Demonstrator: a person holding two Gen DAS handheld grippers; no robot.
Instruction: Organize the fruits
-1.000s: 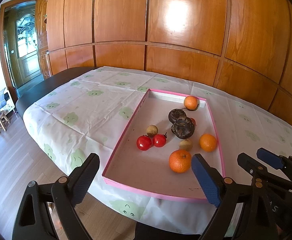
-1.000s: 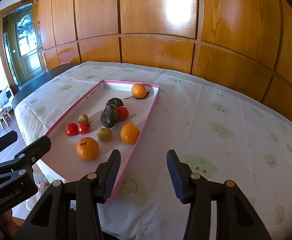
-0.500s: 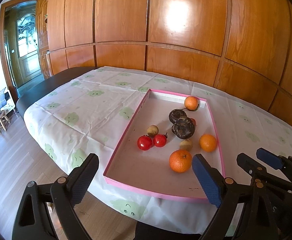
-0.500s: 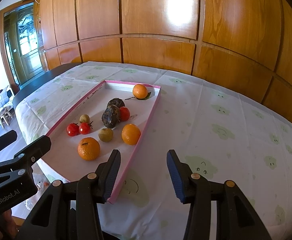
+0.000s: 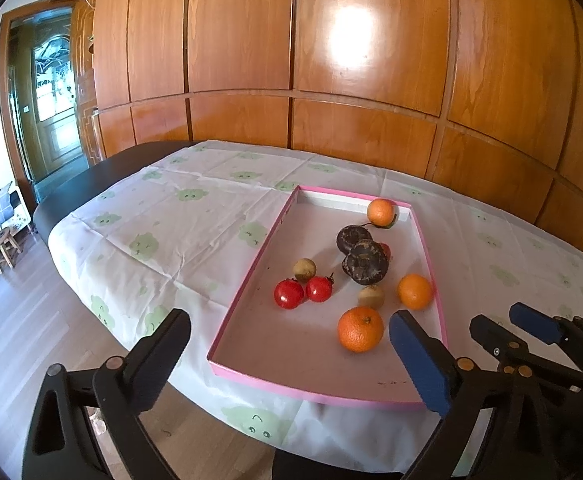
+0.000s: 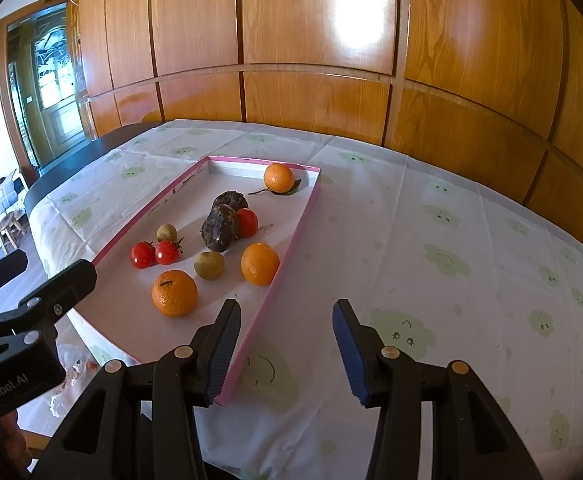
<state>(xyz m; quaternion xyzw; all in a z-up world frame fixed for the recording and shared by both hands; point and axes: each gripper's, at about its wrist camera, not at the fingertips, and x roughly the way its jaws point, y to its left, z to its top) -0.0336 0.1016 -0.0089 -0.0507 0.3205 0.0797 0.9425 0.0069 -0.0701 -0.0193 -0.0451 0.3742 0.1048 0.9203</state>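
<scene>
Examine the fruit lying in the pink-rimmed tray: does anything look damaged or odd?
Yes. The two dark, wrinkled round fruits mid-tray look shrivelled beside the smooth oranges and red tomatoes. All the fruit lies mixed, unsorted. Nothing has spilled outside the pink-rimmed tray.

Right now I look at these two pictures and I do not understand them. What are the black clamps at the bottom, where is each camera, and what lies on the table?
The black clamps are two hand-held grippers; a person holds one in each hand. Each carries a wide-angle camera looking forward along its two fingers, so each picture shows its own gripper at the bottom.

One picture comes from the left gripper, whose jaws stand wide and have just been opening. The other comes from the right gripper, open more narrowly. Neither holds anything.

On the tablecloth lies a shallow pink-edged tray. In it lie three oranges, three red tomatoes, two dark wrinkled fruits and two small brownish fruits.
</scene>
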